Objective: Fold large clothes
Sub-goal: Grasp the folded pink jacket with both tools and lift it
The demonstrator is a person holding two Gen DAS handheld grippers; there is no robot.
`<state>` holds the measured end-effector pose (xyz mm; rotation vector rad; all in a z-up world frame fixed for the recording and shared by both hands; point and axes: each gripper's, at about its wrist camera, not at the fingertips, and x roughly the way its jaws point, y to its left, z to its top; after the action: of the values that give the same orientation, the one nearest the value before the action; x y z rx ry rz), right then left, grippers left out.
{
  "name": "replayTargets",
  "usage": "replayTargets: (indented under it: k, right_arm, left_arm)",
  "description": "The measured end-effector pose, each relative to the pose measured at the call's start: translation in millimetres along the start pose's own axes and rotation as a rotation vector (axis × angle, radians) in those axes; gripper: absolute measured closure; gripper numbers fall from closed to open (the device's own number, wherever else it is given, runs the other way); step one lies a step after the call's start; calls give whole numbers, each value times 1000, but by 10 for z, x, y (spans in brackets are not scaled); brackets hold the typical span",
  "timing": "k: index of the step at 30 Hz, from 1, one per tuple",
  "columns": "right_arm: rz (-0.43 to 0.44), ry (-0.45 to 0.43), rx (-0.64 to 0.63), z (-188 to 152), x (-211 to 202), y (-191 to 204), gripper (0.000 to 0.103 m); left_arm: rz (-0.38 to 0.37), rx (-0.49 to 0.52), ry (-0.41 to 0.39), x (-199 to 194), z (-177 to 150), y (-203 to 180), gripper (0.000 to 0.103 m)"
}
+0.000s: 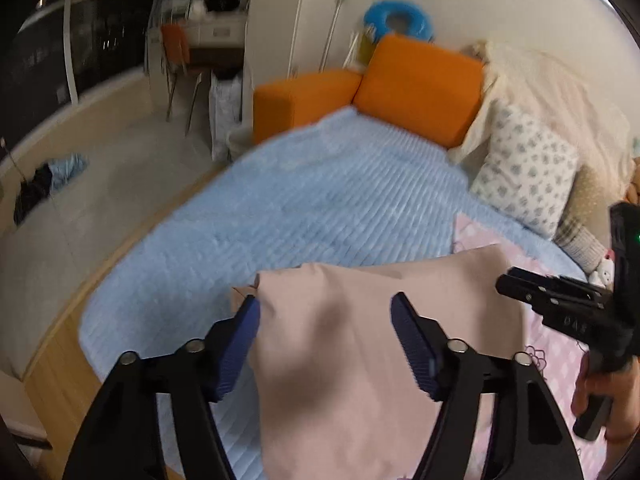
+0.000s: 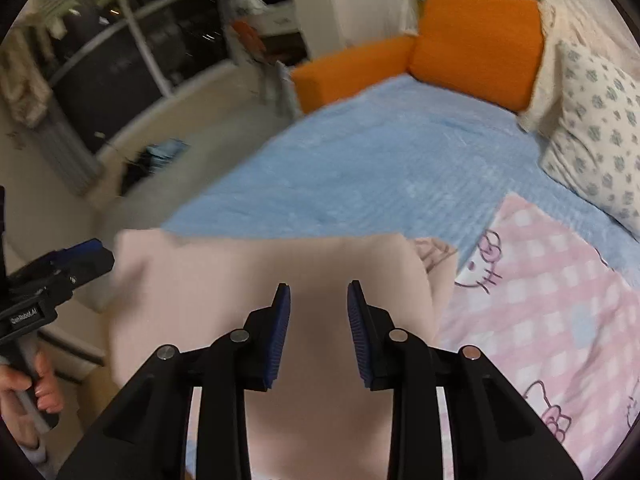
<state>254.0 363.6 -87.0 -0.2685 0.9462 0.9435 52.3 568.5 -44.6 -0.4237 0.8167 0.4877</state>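
The garment (image 1: 360,344) was a plain, pale pink cloth, smooth and without print, lying folded on the near part of the bed (image 1: 320,200). It rested partly on the light blue ribbed cover and partly on a pink checked blanket (image 2: 540,300) with cartoon cats at the right. A far corner showed a small turned-up flap.

Both tongs pointed steeply down over the cloth from the near side. The left tongs (image 1: 325,344) stood wide apart, with one blue pad near the cloth's left edge and the other over its middle; nothing was gripped. The right tongs (image 2: 319,332) stood narrower, a clear gap between the pads, also holding nothing. A hand (image 2: 38,392) held the left tool's handle.

The cloth's long axis appeared to run left to right across the bed, though its near end was hidden behind the tongs.
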Motion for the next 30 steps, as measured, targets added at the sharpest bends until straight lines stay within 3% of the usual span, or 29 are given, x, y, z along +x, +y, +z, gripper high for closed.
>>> replayTargets:
  k: [4, 9, 14, 17, 20, 22, 23, 27, 30]
  right_arm:
    - [25, 56, 88, -26, 405, -242, 75]
    - [75, 53, 101, -126, 785, -412, 75]
    - [75, 37, 98, -183, 931, -439, 75]
    - [58, 31, 74, -142, 864, -385, 74]
    - [77, 15, 66, -112, 614, -358, 71]
    - [94, -18, 29, -139, 330, -305, 54]
    - [93, -47, 13, -175, 168, -286, 52]
    - [126, -156, -29, -453, -375, -250, 52]
    - [93, -161, -54, -726, -398, -218, 53]
  left_arm:
    - [-41, -62, 104, 667, -47, 226, 39]
    - [-105, -127, 119, 1088, -141, 407, 39]
    - [-103, -117, 123, 1289, -159, 393, 38]
    - [-66, -89, 113, 1184, -113, 328, 38]
    - [-41, -28, 60, 806, -106, 191, 38]
    - [-48, 13, 9, 504, -152, 80, 36]
    - [-63, 30, -27, 325, -207, 21, 36]
    - [-130, 80, -135, -172, -546, -173, 28]
    - [-129, 117, -121, -143, -829, -317, 28]
